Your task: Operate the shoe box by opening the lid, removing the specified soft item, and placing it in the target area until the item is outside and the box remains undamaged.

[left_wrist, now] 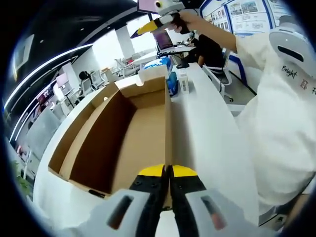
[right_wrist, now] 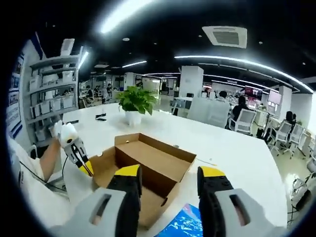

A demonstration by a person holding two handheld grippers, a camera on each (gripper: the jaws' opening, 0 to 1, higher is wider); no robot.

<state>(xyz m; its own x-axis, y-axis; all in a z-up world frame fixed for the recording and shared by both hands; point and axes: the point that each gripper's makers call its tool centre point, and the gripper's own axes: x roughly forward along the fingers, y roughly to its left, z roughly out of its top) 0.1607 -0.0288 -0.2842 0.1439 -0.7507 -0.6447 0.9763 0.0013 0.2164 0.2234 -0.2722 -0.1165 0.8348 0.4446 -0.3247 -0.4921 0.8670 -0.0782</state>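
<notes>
An open brown cardboard shoe box [left_wrist: 118, 143] lies on the white table [left_wrist: 207, 133], and what I see of its inside is bare cardboard. My left gripper [left_wrist: 168, 171] is shut on the thin upright cardboard edge at the box's near side. In the right gripper view the box [right_wrist: 158, 160] sits in the middle, with the left gripper [right_wrist: 88, 170] in a hand at its left flap. My right gripper [right_wrist: 170, 174] is open, with nothing between its jaws, and is held well above and away from the box. It also hangs high in the left gripper view, right gripper [left_wrist: 137, 32].
A person in a white shirt [left_wrist: 281, 123] stands at the table's right side. Small blue and white boxes [left_wrist: 165, 69] lie past the box's far end. A potted plant [right_wrist: 136, 101] stands further along the table, and a blue item [right_wrist: 185, 224] lies under the right gripper. Shelves [right_wrist: 49, 98] and office chairs surround the table.
</notes>
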